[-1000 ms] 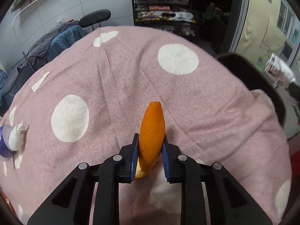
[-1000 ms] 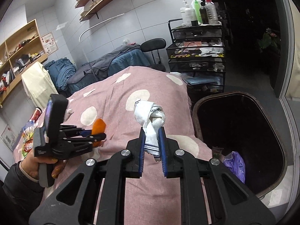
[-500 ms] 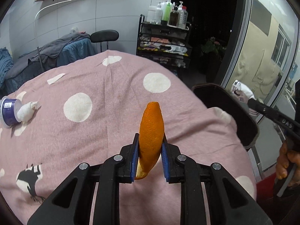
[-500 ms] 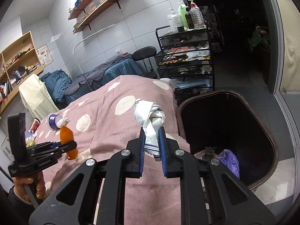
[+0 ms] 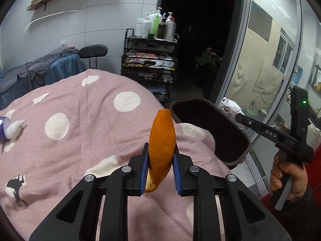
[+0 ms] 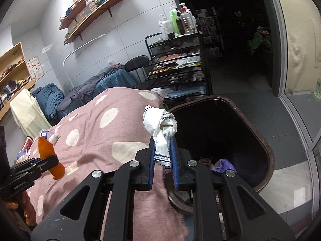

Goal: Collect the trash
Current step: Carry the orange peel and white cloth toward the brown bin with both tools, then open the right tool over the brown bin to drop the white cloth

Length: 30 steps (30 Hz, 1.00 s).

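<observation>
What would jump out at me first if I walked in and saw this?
Probably the bright orange peel pinched upright in the left gripper above the pink polka-dot blanket. Next, the crumpled white wrapper clamped in the right gripper, right at the edge of the big dark trash bin beside the bed, with a purple bag at its bottom.

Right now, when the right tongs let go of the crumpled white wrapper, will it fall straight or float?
The crumpled white wrapper looks thin and creased, so it is probably very light and may drift. It flops over the right tongs, so likely limp. The open dark bin lies just beyond it, which probably tolerates drift.
</observation>
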Each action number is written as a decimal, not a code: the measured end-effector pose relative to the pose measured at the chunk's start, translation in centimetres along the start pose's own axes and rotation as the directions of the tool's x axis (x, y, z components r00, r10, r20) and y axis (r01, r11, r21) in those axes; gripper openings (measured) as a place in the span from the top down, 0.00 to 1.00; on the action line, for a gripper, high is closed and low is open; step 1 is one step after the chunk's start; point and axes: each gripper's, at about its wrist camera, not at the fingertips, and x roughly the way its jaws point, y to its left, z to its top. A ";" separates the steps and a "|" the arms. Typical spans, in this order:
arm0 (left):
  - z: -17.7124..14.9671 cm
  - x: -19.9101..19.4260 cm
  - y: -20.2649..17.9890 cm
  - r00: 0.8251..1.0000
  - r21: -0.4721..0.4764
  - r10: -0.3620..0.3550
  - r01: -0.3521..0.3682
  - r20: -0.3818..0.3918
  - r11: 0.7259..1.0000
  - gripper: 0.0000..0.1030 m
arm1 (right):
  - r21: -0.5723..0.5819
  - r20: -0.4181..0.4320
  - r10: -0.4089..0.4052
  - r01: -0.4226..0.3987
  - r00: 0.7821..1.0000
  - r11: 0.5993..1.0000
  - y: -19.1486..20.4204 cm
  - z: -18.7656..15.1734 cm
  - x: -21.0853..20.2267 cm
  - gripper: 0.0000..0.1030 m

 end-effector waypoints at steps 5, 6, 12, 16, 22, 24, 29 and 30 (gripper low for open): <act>0.3 0.6 -1.6 0.999 0.018 -0.044 0.044 -0.003 0.999 0.79 | 0.027 -0.009 -0.048 0.048 0.999 0.998 -2.1 -0.1 0.3 0.85; 0.3 0.6 -1.9 0.999 0.020 -0.050 0.050 -0.002 0.999 0.79 | 0.036 -0.017 -0.060 0.061 0.998 0.998 -2.7 -0.1 0.6 0.85; 0.5 1.3 -3.8 0.997 0.053 -0.074 0.074 -0.007 0.996 0.79 | 0.080 -0.071 -0.106 0.112 0.992 0.991 -5.5 -0.1 2.5 0.85; 0.7 1.7 -4.7 0.995 0.059 -0.096 0.097 -0.016 0.994 0.79 | 0.097 -0.115 -0.140 0.152 0.983 0.984 -7.0 -0.2 4.4 0.85; 0.6 2.2 -5.5 0.994 0.072 -0.106 0.107 -0.025 0.992 0.79 | 0.133 -0.170 -0.180 0.204 0.969 0.970 -8.5 -1.0 6.5 0.76; 0.6 2.3 -5.7 0.994 0.074 -0.108 0.110 -0.030 0.991 0.79 | 0.144 -0.183 -0.175 0.203 0.967 0.969 -8.8 -1.5 6.7 0.59; 0.8 2.8 -6.0 0.992 0.072 -0.121 0.123 -0.040 0.990 0.79 | 0.151 -0.159 -0.175 0.199 0.972 0.968 -8.7 -2.2 5.8 0.41; 0.9 2.9 -6.1 0.992 0.073 -0.123 0.126 -0.042 0.989 0.79 | 0.152 -0.149 -0.176 0.199 0.973 0.968 -8.6 -2.3 5.4 0.35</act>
